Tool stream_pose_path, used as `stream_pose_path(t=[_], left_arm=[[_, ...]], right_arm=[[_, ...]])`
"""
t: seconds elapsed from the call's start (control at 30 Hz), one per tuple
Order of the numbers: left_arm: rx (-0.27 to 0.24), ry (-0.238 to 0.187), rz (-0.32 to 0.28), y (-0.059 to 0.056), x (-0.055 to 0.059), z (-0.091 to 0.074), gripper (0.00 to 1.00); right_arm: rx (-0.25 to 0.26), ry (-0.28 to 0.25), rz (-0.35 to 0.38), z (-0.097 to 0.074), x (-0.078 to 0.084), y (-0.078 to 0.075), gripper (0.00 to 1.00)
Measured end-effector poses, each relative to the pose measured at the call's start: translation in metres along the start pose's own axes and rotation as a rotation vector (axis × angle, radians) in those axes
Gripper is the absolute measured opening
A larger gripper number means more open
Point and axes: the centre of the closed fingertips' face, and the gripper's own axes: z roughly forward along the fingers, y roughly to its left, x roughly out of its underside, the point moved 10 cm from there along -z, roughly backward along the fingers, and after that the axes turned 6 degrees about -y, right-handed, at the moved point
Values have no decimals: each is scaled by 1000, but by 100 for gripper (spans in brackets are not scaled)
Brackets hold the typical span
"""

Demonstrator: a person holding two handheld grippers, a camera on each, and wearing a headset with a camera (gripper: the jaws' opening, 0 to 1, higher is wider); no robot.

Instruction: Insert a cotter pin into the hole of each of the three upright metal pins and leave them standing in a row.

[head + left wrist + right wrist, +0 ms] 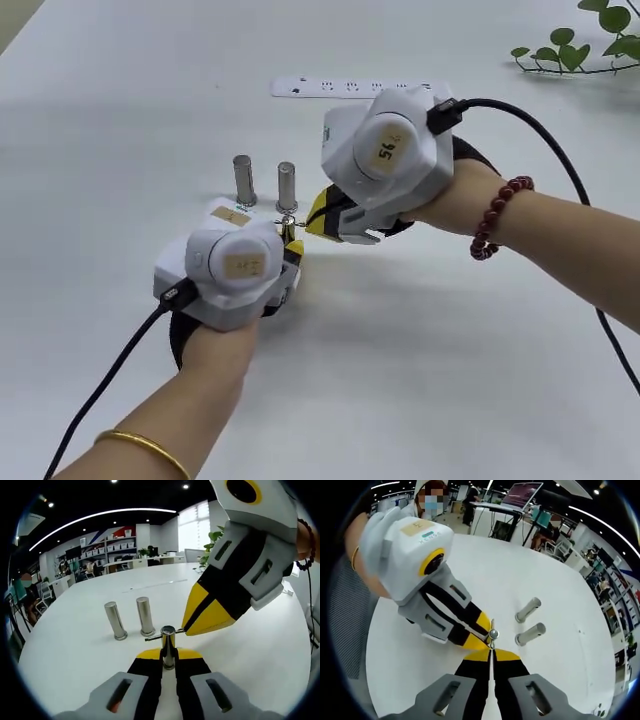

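A white table [420,380] carries everything. Over it, the right gripper [318,222] comes in from the right, held by a hand with a red bead bracelet [497,215]. The left gripper [291,250] comes up from below, held by an arm wearing a gold bangle [140,445]. Their yellow-and-black tips meet nose to nose. A white power strip [345,87] lies at the far side, and green plant leaves [590,40] reach in at the far right corner.

Two metal pins [243,180] [287,187] stand upright side by side, just beyond the grippers and touched by neither.

From the head, the gripper bodies hide most of the third metal pin [289,231]; the gripper views show it plainly. In the left gripper view, the left gripper [169,656] has its jaws clamped on the lower shaft of the third metal pin [168,642], which stands upright. A thin cotter pin [156,637] crosses that pin just under its cap. One end pokes out to the left and the other runs to the tip of the right gripper [186,629].

In the right gripper view, the right gripper [491,653] has its jaws drawn together. They seem to pinch the tail of the cotter pin [492,642], though the wire is too fine there to be sure. The left gripper [482,640] shows from its side in this view, and the two free pins lie off to the right.
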Motion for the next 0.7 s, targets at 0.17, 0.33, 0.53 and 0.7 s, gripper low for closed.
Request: stream_pose_path(t=[0.17, 0.33, 0.53, 0.7], left_arm=[[-5, -1, -4, -1, 0, 0, 6], [-10, -2, -10, -1, 0, 0, 6], [-14, -3, -5, -1, 0, 0, 6], [-21, -4, -5, -1, 0, 1, 6]], right_arm=[[5, -6, 16, 2, 0, -1, 0], [11, -21, 39, 2, 0, -1, 0], [14, -39, 70, 2, 3, -1, 0], [43, -51, 107, 0, 8, -1, 3]])
